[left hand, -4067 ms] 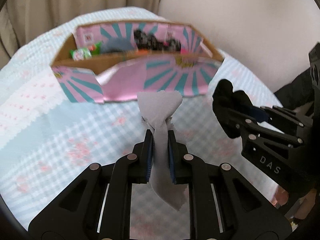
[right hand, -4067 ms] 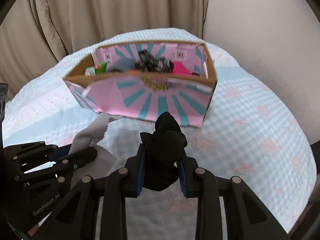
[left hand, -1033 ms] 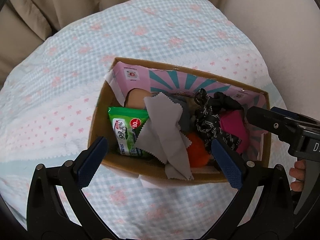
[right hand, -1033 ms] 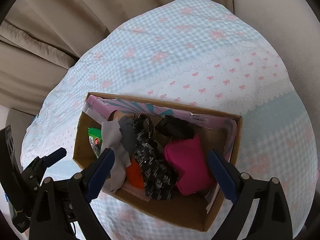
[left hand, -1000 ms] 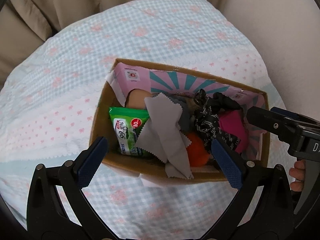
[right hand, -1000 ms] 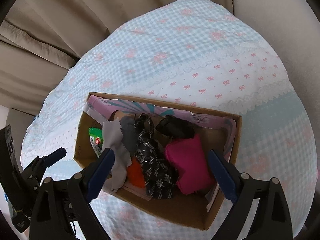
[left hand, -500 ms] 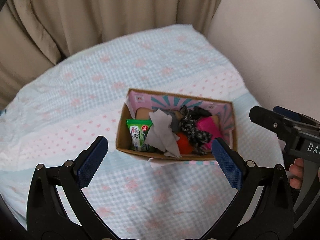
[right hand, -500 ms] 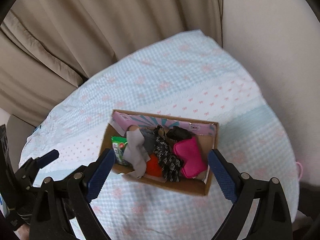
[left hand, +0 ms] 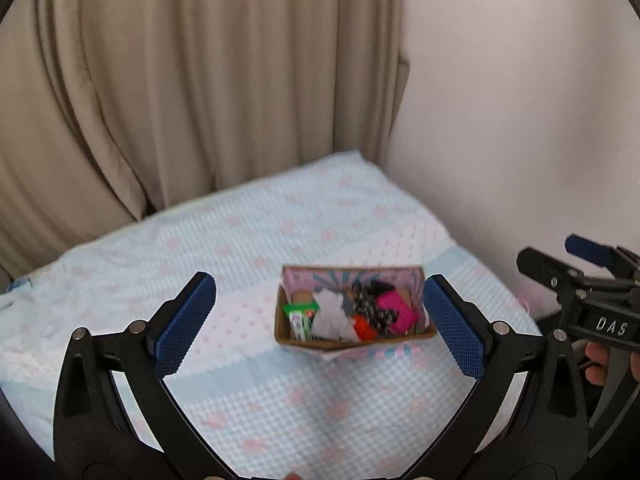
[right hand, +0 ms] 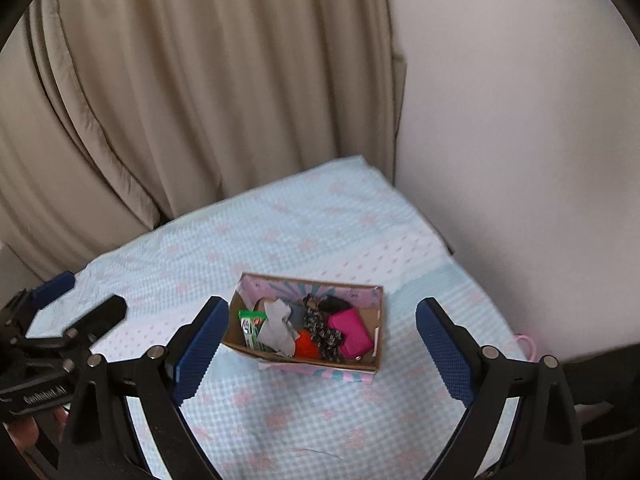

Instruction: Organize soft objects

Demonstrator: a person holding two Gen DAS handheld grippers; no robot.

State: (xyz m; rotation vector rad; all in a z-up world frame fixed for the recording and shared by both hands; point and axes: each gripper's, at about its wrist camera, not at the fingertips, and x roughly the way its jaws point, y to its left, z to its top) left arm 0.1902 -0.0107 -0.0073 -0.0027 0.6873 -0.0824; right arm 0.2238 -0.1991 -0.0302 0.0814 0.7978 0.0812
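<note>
A cardboard box with pink and teal lining sits on the bed, far below both grippers. Inside lie a grey cloth, a green wipes pack, an orange item, a black-and-white patterned fabric, a pink pouch and a black cloth. My left gripper is open and empty, high above the box. My right gripper is also open and empty, and shows at the right edge of the left wrist view.
The bed has a light blue checked cover with pink bows. Beige curtains hang behind it and a pale wall stands to the right. A hand holds the right gripper's handle.
Both grippers have risen and pulled back from the box, which now looks much smaller. The grey cloth and black cloth, held earlier, lie in the box. Curtains and wall have come into view.
</note>
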